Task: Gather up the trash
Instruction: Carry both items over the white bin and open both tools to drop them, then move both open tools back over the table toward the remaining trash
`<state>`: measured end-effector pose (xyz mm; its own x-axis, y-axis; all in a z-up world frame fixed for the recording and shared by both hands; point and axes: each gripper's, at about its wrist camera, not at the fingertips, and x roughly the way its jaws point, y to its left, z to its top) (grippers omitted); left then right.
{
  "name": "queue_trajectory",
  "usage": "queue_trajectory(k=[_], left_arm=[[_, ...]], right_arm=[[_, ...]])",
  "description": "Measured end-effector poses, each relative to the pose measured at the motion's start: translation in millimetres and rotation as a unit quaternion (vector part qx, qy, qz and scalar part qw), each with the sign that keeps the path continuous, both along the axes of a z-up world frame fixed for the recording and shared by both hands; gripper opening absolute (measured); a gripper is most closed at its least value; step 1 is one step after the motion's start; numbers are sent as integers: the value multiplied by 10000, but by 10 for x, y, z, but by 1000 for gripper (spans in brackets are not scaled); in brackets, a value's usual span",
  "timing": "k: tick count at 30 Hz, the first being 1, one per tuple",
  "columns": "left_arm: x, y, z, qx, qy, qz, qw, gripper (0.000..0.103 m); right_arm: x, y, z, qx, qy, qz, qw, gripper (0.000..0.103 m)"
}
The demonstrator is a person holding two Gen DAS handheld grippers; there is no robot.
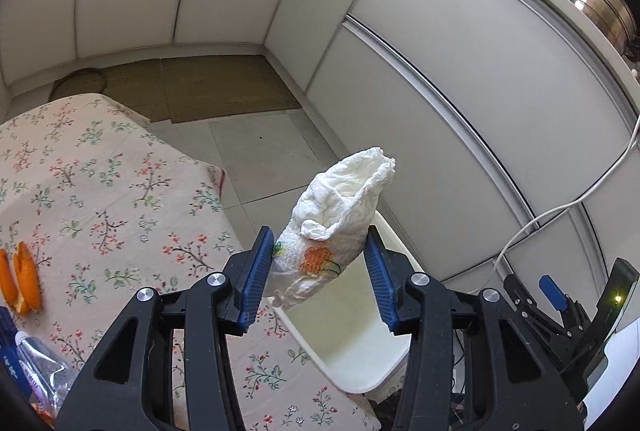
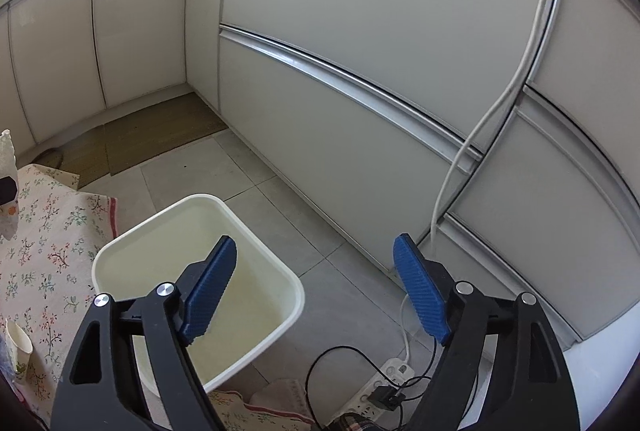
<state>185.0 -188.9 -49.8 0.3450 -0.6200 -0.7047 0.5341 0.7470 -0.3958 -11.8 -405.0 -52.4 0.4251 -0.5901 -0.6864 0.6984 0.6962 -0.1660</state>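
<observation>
Crumpled napkin (image 1: 332,227) pinched between left gripper (image 1: 318,271) pads (blue), above bin (image 1: 352,363)

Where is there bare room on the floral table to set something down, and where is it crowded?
Free: the floral tablecloth between the orange peel and the edge nearest the white bin. Crowded: the near-left corner, with peel and a plastic wrapper, and near the paper cup.

Both the left gripper (image 1: 318,273) and the right gripper (image 2: 314,287) have glossy black linkage arms. Round silver screws sit at the pivots. The finger pads (image 1: 253,277) are ribbed blue rubber.
</observation>
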Motion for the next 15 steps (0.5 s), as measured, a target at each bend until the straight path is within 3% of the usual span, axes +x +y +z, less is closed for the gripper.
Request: queue_trajectory(k=[8, 11, 15], left_arm=[[-11, -438, -179, -1, 90, -678, 9977, 45], [-7, -515, -272, 57, 147, -788, 9968, 57], [4, -513, -331, 178, 188, -748, 9969, 60]], right_arm=[[-150, -177, -66, 148, 26, -241, 9996, 79], [-138, -174, -84, 159, 62, -232, 9996, 79], [-109, -186, -91, 198, 45, -222, 9995, 80]])
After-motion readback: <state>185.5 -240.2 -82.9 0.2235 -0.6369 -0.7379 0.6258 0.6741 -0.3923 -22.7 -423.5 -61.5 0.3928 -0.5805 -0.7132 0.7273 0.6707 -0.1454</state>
